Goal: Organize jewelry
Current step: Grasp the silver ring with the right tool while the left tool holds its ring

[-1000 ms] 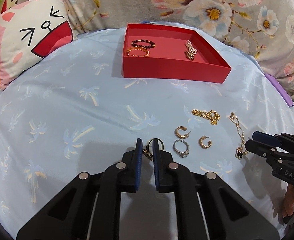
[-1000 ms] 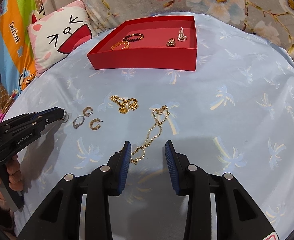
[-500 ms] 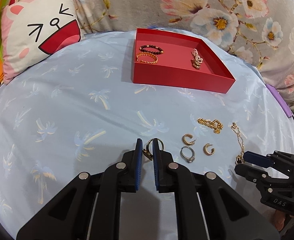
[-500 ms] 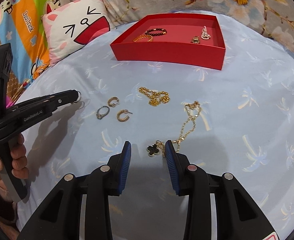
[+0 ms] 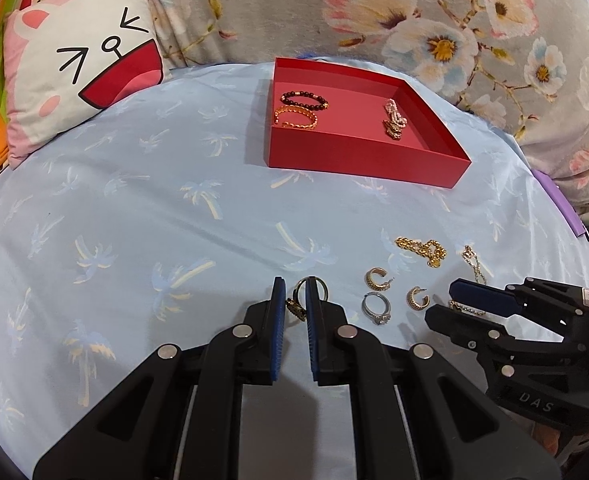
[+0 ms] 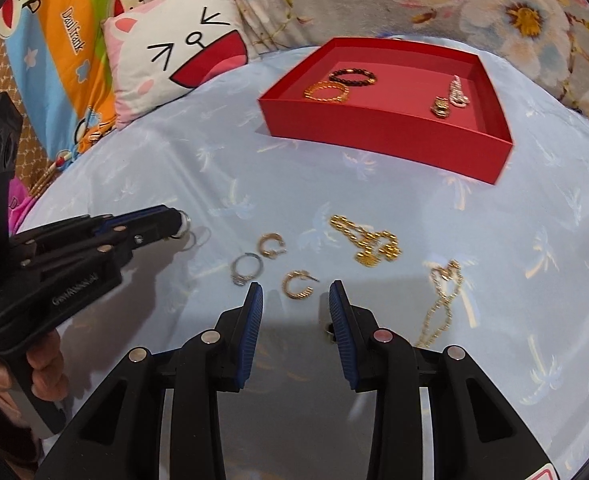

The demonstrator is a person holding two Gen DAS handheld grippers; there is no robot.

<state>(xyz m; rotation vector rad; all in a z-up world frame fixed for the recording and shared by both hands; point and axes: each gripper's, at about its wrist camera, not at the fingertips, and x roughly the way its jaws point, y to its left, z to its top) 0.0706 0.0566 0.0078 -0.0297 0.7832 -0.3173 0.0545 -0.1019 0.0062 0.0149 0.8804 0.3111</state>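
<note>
Left tongs (image 5: 295,294): clenched on a ring (image 5: 309,288) with a dark ornament, the loop standing up between the blue pads just above the bed (image 5: 134,216); in the right wrist view the same tongs (image 6: 176,222) come in from the left with the ring (image 6: 184,224) at their tips.

Right tongs (image 6: 295,300): released, the jaws apart with nothing pressed between the pads, low over the sheet; in the left wrist view they (image 5: 452,300) reach in from the right.

Between the right tongs' tips: a gold hoop earring (image 6: 297,285), lying flat and touching neither pad.

Just ahead and left of the right tongs: a silver ring with a stone (image 6: 246,269) and a second gold hoop earring (image 6: 271,245).

Ahead and right of the right tongs: a bunched gold chain bracelet (image 6: 368,240).

Right of the right tongs: a thin gold necklace (image 6: 442,300), trailing down beside the right finger, its lower end hidden behind it.

Far ahead of both tongs: a red tray (image 6: 374,128) on the bed, well apart from the loose pieces.

Inside the tray, left side: a dark beaded bracelet (image 6: 352,77) and a gold bangle (image 6: 326,92), touching.

Inside the tray, right side: two small ornate pieces (image 6: 448,98), too small to tell what kind.

Far left, beyond the left tongs: a cat-face pillow (image 6: 178,48).

Person: a hand (image 6: 42,364) grips the left tool's handle.
</note>
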